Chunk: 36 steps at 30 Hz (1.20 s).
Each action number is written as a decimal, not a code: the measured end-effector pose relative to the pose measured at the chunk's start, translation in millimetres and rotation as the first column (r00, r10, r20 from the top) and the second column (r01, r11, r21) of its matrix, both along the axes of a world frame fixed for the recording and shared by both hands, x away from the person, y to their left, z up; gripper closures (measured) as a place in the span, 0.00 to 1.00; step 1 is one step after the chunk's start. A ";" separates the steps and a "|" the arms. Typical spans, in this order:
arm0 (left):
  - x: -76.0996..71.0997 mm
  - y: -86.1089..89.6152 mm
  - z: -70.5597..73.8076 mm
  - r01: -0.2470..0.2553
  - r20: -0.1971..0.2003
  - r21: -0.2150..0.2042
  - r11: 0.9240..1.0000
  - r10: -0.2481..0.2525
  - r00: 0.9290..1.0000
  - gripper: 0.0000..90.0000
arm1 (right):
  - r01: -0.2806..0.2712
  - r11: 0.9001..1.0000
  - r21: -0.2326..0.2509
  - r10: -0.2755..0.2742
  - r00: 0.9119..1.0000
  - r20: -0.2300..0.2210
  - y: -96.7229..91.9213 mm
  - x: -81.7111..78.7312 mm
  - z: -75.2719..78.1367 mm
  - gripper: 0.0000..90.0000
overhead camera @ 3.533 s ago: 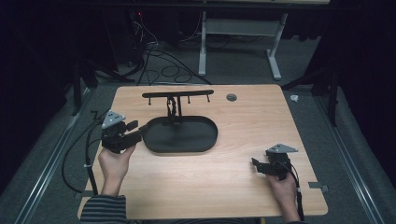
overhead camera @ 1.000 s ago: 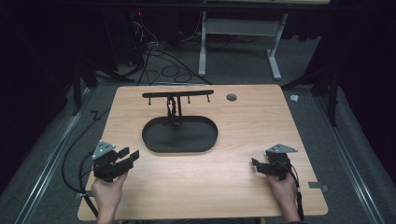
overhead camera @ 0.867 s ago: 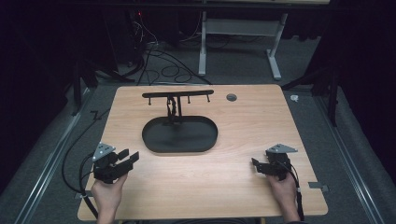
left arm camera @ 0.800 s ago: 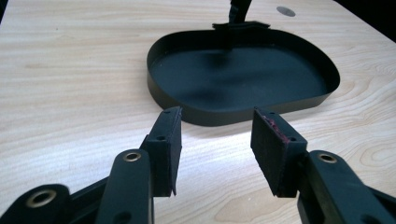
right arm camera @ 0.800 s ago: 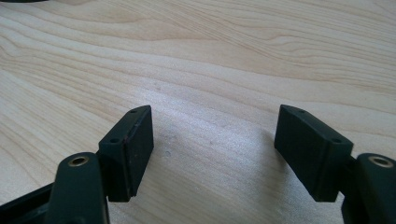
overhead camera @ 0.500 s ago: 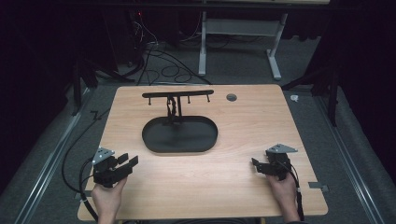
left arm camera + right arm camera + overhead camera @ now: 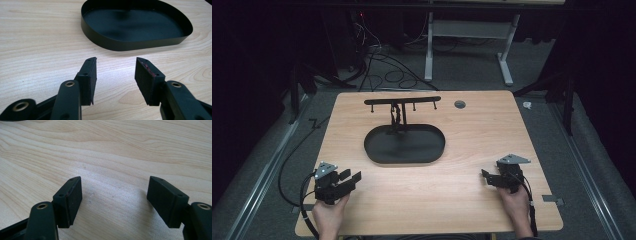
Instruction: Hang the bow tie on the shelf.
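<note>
My left claw (image 7: 351, 179), at the near left corner of the pale wood-grain counter (image 7: 492, 125), stands released: in the left gripper view its two black padded jaws are spread with bare wood between them and nothing touching either pad. It points toward the shallow black oval metal tray (image 7: 404, 145), which lies flat near the middle of the counter, well apart from both claws.

From the far rim of that tray rises a slim black upright post (image 7: 398, 114) carrying a thin black crossbar with small hanging pegs (image 7: 402, 101); tray, post and bar look to be one stand.

I judge the stand to be stiff sheet metal, fairly light, and top-heavy only slightly, since the tray base is broad. Its painted surface appears smooth, so the pads could slip on a flat face. The low upright wall of the tray (image 7: 130, 45), seen close in the left gripper view, is thin enough to pinch between the jaws; I would take hold there, at the near rim, or on the post for lifting. The crossbar pegs look slender and are best left alone.

My right claw (image 7: 485, 176), at the near right corner, is likewise released, its jaws wide over bare counter in the right gripper view, holding nothing.
</note>
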<state>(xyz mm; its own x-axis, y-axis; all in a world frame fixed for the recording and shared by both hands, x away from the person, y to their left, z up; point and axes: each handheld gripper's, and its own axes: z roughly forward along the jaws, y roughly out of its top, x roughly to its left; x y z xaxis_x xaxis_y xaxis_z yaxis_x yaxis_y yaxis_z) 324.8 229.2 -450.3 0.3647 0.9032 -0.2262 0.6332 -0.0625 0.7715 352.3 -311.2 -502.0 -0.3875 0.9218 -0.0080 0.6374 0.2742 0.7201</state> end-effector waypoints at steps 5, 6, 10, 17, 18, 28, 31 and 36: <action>1.2 -2.0 -5.1 -0.005 -0.014 0.006 1.000 0.005 1.000 0.58 | 0.000 1.000 0.000 0.000 1.000 0.000 0.0 0.0 0.0 0.33; 1.5 -2.7 -6.4 -0.002 -0.018 0.012 1.000 0.003 1.000 0.58 | 0.000 1.000 0.000 0.000 1.000 0.000 0.0 0.0 0.0 0.33; 2.6 -4.9 -11.3 -0.002 -0.030 0.015 1.000 0.003 1.000 0.57 | 0.000 1.000 0.000 0.000 1.000 0.000 0.0 0.0 0.0 0.33; 5.4 -10.8 -20.8 -0.002 -0.059 0.028 1.000 0.004 0.998 0.55 | 0.000 1.000 0.000 0.000 1.000 0.000 0.0 0.0 0.0 0.33; 5.8 -11.2 -21.6 0.003 -0.063 0.037 0.999 0.000 0.998 0.55 | 0.000 1.000 0.000 0.000 1.000 0.000 0.0 0.0 0.0 0.33; 7.8 -18.9 -31.9 -0.001 -0.070 0.055 0.998 0.005 0.998 0.53 | 0.000 1.000 0.000 0.000 1.000 0.001 0.0 0.0 0.0 0.33; 8.1 -21.5 -33.7 0.000 -0.067 0.064 0.998 0.004 0.998 0.53 | 0.000 1.000 0.000 0.000 1.000 0.000 0.0 0.0 0.0 0.33; 9.3 -25.9 -36.8 0.001 -0.056 0.079 0.997 0.004 0.998 0.53 | 0.000 1.000 0.000 0.000 1.000 0.000 0.0 0.0 0.0 0.33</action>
<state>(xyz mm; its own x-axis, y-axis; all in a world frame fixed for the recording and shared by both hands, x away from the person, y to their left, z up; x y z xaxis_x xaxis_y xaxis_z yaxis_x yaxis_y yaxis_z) 334.1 203.3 -487.1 0.3521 0.9196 -0.1743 0.6755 -0.1207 0.7274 352.3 -311.2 -502.0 -0.3873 0.9219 -0.0081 0.6372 0.2741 0.7203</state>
